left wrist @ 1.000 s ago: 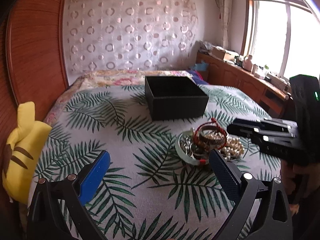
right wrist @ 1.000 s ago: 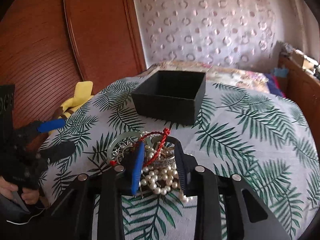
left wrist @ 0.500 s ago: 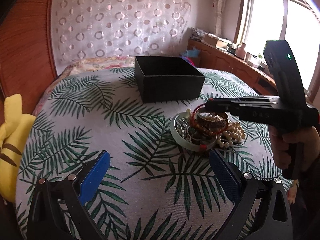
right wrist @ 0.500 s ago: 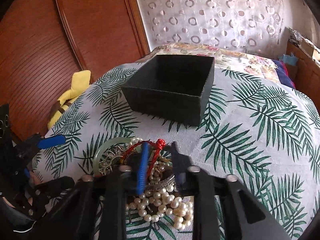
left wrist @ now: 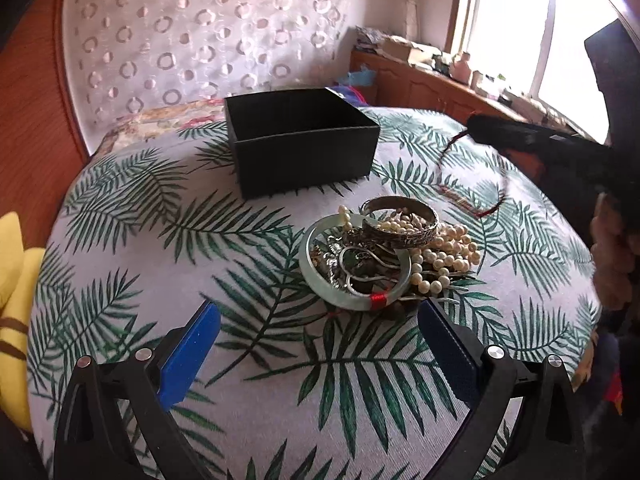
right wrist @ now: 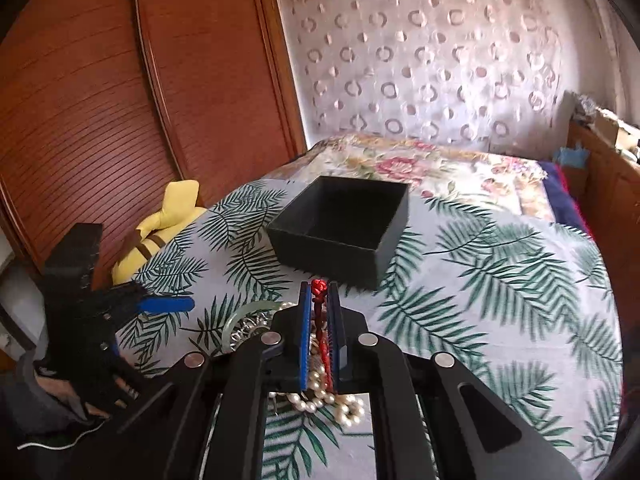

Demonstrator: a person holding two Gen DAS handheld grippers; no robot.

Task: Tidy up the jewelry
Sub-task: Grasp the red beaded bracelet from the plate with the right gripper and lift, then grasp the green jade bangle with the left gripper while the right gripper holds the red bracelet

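My right gripper (right wrist: 319,285) is shut on a red cord bracelet (right wrist: 320,320), whose knot sticks out past the blue pads. In the left wrist view the bracelet (left wrist: 486,213) hangs as a loop from the right gripper (left wrist: 476,124), above the bed and right of the pile. The pile holds a jade bangle (left wrist: 352,296), a silver bangle (left wrist: 400,224) and a pearl necklace (left wrist: 444,256). A black open box (left wrist: 300,148) (right wrist: 344,224) stands just beyond it. My left gripper (left wrist: 316,312) is open, close in front of the pile, nothing between its fingers.
The leaf-print bedsheet (left wrist: 240,380) covers the bed. A yellow plush toy (left wrist: 16,300) (right wrist: 168,220) lies at its left edge against the wooden panelling (right wrist: 100,120). A wooden cabinet (left wrist: 420,84) with clutter runs under the window. A hand (left wrist: 612,260) holds the right gripper.
The right gripper has shut on the red cord bracelet and lifted it off the pile. The left gripper has come closer to the pile and tilted down.
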